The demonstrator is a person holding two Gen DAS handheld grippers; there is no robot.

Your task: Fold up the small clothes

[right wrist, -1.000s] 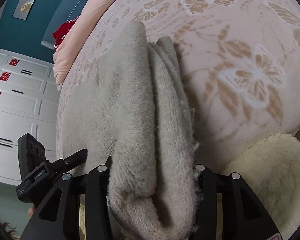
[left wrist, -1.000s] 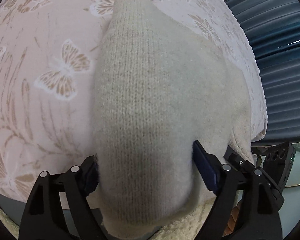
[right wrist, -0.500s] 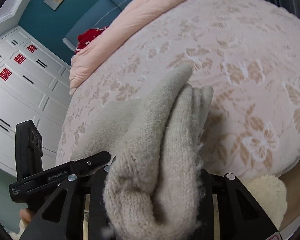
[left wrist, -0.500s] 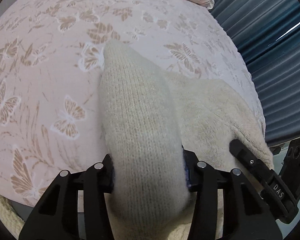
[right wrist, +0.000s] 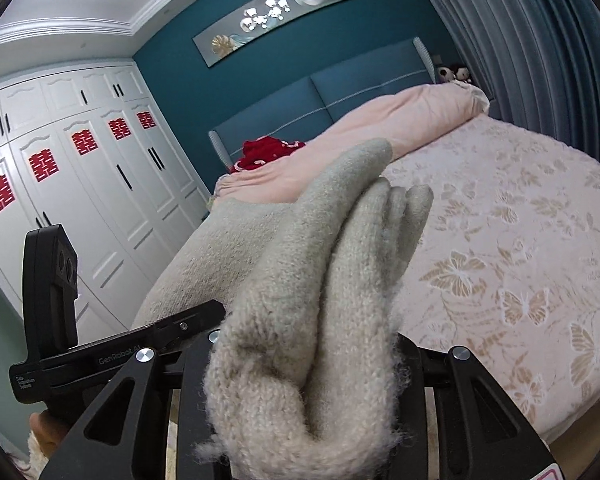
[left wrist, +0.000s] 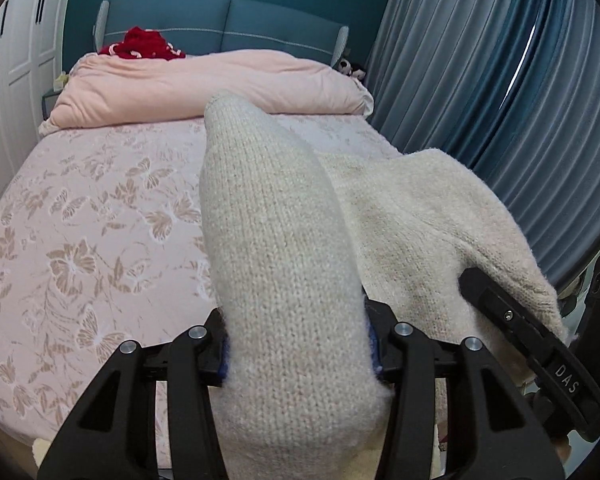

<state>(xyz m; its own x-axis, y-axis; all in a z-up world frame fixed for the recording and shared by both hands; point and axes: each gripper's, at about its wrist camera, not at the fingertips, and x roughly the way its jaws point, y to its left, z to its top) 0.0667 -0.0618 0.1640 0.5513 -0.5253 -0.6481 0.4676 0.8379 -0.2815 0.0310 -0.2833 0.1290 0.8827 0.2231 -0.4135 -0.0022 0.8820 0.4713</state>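
Note:
A cream knitted sweater (left wrist: 284, 264) is held up between both grippers above the near end of the bed. My left gripper (left wrist: 296, 356) is shut on a thick fold of it that stands up between the jaws. The sweater's body (left wrist: 432, 216) stretches right toward the other gripper (left wrist: 540, 352). In the right wrist view my right gripper (right wrist: 308, 364) is shut on a bunched edge of the sweater (right wrist: 332, 264); the left gripper (right wrist: 100, 356) shows at the left, with the knit spanning between.
The bed (left wrist: 84, 216) has a pink sheet with butterfly print. A folded pink duvet (left wrist: 204, 84) and a red cloth (left wrist: 144, 44) lie by the blue headboard. Blue curtains (left wrist: 500, 92) hang at the right, white wardrobes (right wrist: 60, 200) at the left.
Both grippers have lifted and tilted up with the sweater; the views went from looking down at the sheet to looking along the bed to the headboard. The left jaws closed tighter on the fold.

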